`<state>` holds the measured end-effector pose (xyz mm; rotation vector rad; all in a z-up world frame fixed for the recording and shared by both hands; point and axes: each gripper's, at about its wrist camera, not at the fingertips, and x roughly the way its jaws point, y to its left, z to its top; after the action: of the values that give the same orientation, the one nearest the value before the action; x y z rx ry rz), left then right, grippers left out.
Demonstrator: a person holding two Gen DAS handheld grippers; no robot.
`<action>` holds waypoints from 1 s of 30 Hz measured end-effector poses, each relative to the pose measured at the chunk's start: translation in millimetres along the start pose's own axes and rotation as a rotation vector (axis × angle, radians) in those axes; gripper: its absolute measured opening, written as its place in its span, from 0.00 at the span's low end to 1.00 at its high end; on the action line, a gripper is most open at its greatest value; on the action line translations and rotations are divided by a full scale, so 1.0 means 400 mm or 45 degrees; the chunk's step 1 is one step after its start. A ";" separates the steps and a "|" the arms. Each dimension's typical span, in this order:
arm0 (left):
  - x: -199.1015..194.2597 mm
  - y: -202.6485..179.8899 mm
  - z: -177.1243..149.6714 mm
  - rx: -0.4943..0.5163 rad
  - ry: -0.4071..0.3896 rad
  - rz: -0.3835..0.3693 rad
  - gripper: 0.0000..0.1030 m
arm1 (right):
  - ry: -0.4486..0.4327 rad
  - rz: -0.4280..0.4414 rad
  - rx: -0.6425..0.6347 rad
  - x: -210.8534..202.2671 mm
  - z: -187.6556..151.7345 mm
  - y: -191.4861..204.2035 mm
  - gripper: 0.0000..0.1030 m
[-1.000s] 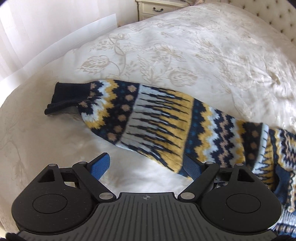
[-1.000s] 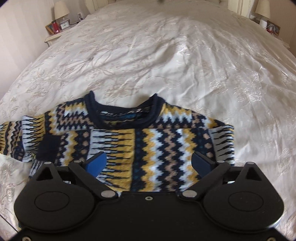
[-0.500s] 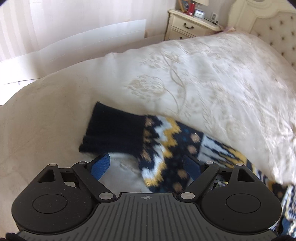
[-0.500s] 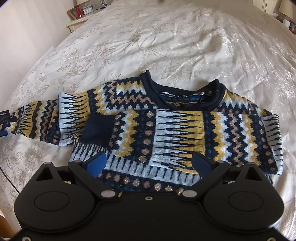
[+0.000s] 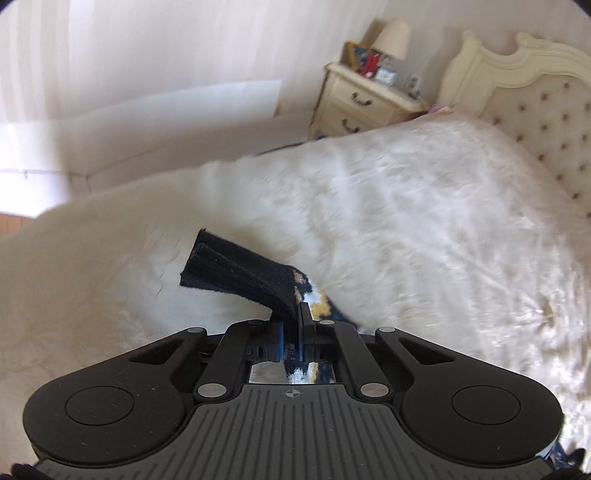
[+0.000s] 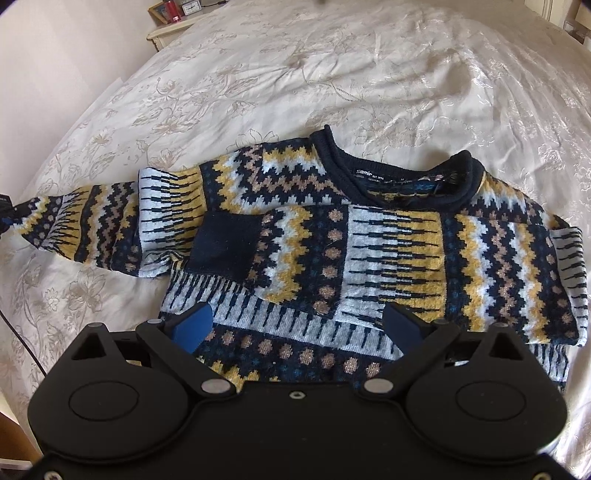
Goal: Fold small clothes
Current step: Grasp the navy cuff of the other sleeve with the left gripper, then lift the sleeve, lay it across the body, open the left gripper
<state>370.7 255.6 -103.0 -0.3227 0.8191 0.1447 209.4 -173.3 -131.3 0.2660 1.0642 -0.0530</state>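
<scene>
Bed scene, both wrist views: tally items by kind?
Sweater: 1
Bedspread: 1
Nightstand: 1
Lamp: 1
Headboard: 1
Tools: 2, left tool and right tool
Total: 7

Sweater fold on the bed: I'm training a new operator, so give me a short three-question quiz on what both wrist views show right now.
1. True or false: the left gripper is shut on the sweater's navy sleeve cuff.
2. Multiple choice: the right gripper is A) shut on the collar, B) open above the sweater's lower front, C) out of view.
3. Fill in: one sleeve lies folded across the chest, its cuff toward the ____ side of the right wrist picture.

Key: 1 true; 2 B; 3 left.
</scene>
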 end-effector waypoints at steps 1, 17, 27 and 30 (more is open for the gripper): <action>-0.024 -0.021 0.008 0.024 -0.020 -0.024 0.06 | 0.002 0.007 0.000 0.000 -0.003 -0.003 0.96; -0.363 -0.549 -0.066 0.330 -0.232 -0.567 0.06 | -0.048 0.098 0.114 -0.085 -0.100 -0.165 0.96; -0.276 -0.896 -0.351 0.450 0.039 -0.754 0.06 | -0.099 0.066 0.222 -0.172 -0.151 -0.338 0.96; -0.237 -0.959 -0.449 0.501 0.140 -0.754 0.06 | -0.103 0.046 0.246 -0.189 -0.166 -0.385 0.96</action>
<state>278.0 -166.3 -61.1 -0.1903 0.8098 -0.5860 89.4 -312.7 -125.3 0.4538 0.9746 -0.1338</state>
